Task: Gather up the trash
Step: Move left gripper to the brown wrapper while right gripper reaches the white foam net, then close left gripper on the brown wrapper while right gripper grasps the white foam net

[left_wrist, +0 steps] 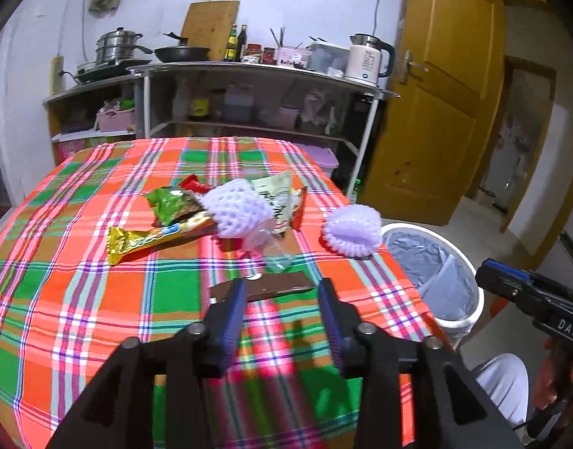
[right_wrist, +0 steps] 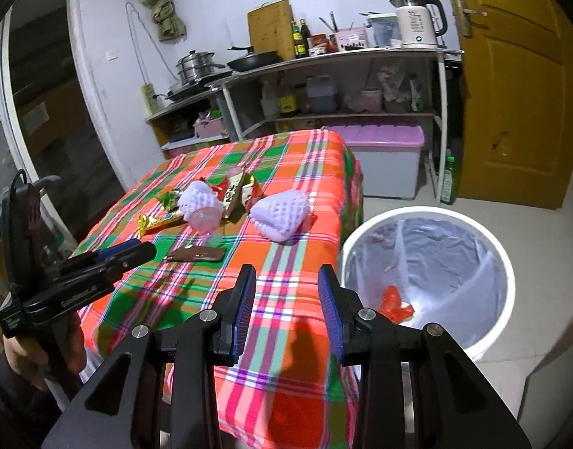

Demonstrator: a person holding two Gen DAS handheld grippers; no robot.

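Trash scattered across the plaid orange, green and pink tablecloth: flat brown rectangular wrapper nearest, gold foil wrapper to its left, green foil wrapper just behind that, small red wrapper farther back. White foam mesh fruit sleeve in the middle of the pile, resting over a cream printed wrapper, with a crumpled clear plastic piece just in front. Second white foam mesh sleeve lying apart near the table's right edge.

Left gripper hovering just short of the brown wrapper, blue-padded fingers spread wide to either side of it, nothing between them; touching the wrapper or not, impossible to tell. Right gripper poised above the near right part of the tablecloth, fingers likewise apart and holding nothing.

White round bin on the floor beside the table's right edge, lined with a grey-white plastic bag, a crumpled orange-red scrap lying inside. Behind the table, metal shelving carrying a steel pot, black pan and white electric kettle; yellow-brown wooden door to the right.
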